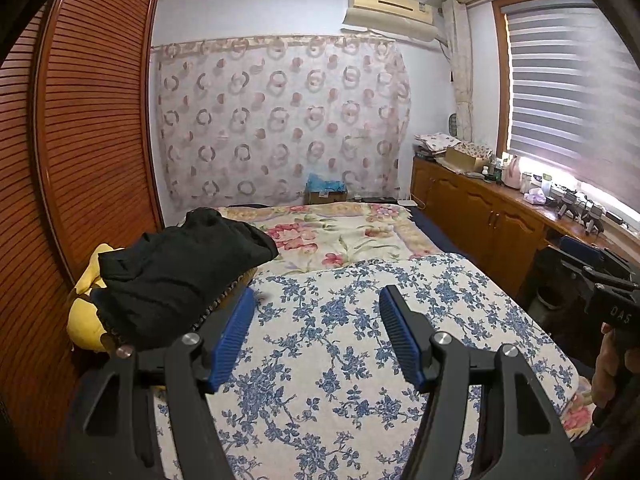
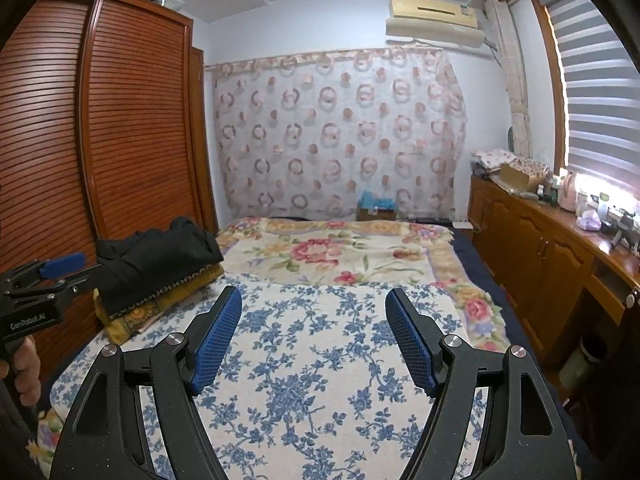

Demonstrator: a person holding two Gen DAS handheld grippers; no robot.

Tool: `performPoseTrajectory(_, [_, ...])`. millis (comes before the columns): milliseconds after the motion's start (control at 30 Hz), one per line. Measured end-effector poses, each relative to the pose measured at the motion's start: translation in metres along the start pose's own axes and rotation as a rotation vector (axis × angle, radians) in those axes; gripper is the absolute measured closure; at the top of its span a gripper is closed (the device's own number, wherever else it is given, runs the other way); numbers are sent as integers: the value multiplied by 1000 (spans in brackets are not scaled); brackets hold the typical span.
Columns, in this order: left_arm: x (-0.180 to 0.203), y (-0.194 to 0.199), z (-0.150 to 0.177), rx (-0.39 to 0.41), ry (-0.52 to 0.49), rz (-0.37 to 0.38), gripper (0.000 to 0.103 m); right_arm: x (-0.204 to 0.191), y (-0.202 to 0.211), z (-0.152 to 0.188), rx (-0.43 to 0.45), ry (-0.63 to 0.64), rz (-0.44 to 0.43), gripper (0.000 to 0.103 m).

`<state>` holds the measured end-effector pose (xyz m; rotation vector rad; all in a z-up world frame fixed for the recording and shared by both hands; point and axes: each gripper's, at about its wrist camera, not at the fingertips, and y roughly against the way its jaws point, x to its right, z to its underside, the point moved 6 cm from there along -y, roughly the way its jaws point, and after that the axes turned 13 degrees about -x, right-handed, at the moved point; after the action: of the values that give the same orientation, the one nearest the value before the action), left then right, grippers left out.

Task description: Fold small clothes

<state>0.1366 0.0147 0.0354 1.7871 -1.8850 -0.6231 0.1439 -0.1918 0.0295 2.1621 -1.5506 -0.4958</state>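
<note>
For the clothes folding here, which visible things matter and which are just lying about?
Job:
- black garment heaped on the bed's left side
- blue floral cloth, the bare folding surface
- left gripper and right gripper, both open and empty

Lying about:
- cardboard box
- air conditioner
- pink kettle
- wardrobe

A bed [image 2: 472,248] carries a blue-flowered cloth [image 2: 312,360] and piled dark clothes [image 2: 160,264].

Black garment [image 1: 180,268] crumpled in loose heap, unfolded, atop yellow clothes [image 1: 86,320] at left edge of bed, mid-depth; yellow pieces bunched beneath, poking out on left.
</note>
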Motion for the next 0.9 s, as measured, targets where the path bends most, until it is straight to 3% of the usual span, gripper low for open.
performPoseTrajectory(900, [0,1,3,6,2,2,38,1,-2,1,-1,-4,-2,27])
